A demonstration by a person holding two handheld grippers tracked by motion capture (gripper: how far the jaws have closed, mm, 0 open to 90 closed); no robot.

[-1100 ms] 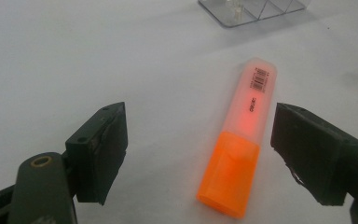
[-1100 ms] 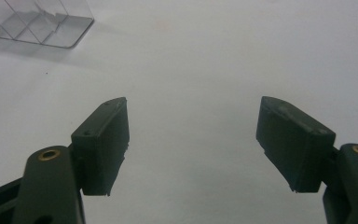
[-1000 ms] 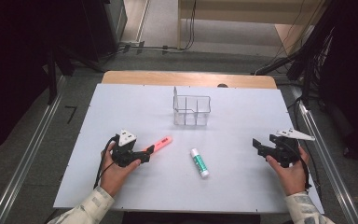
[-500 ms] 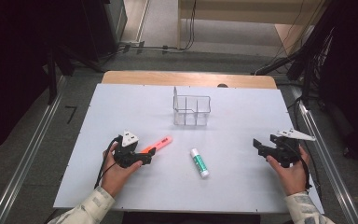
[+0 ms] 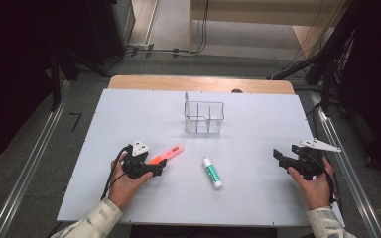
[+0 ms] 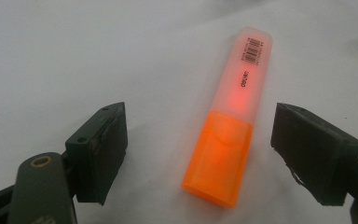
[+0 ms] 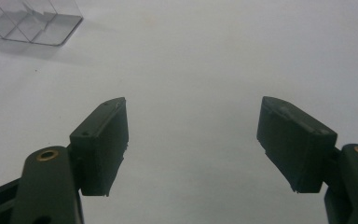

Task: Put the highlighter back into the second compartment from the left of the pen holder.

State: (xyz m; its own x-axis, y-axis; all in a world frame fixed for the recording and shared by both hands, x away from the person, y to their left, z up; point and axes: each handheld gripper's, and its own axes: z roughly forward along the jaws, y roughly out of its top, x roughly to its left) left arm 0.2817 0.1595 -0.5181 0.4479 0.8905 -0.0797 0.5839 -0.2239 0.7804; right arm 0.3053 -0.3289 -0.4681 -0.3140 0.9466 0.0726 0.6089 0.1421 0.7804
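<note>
1. Left gripper (image 6: pixel 198 154) has drawn back toward the person along the table since the earlier high views; its jaws stand wide apart with the orange highlighter (image 6: pixel 230 126) lying between them, touched by neither.
2. Before, the highlighter's orange end was at the jaws and looked gripped; now, in the high view, the left gripper (image 5: pixel 159 169) has just the butt of the highlighter (image 5: pixel 167 154) at its tips, and the pen lies flat on the white table (image 5: pixel 129 114), its translucent cap pointing away toward the organiser.
3. Right gripper (image 7: pixel 193 140) is released too, jaws spread over bare table, holding nothing; in the high view it (image 5: pixel 279 157) sits near the right edge in the person's hand, in much the same place as in the earlier pictures.
4. Glue stick (image 5: pixel 212 172) with a green label lies flat between the two grippers, just right of the highlighter and apart from it, where it lay before.
5. Clear plastic organiser (image 5: pixel 204 117) stands upright toward the far side of the table, well apart from both grippers; through its clear walls no contents can be made out in its compartments.
</note>
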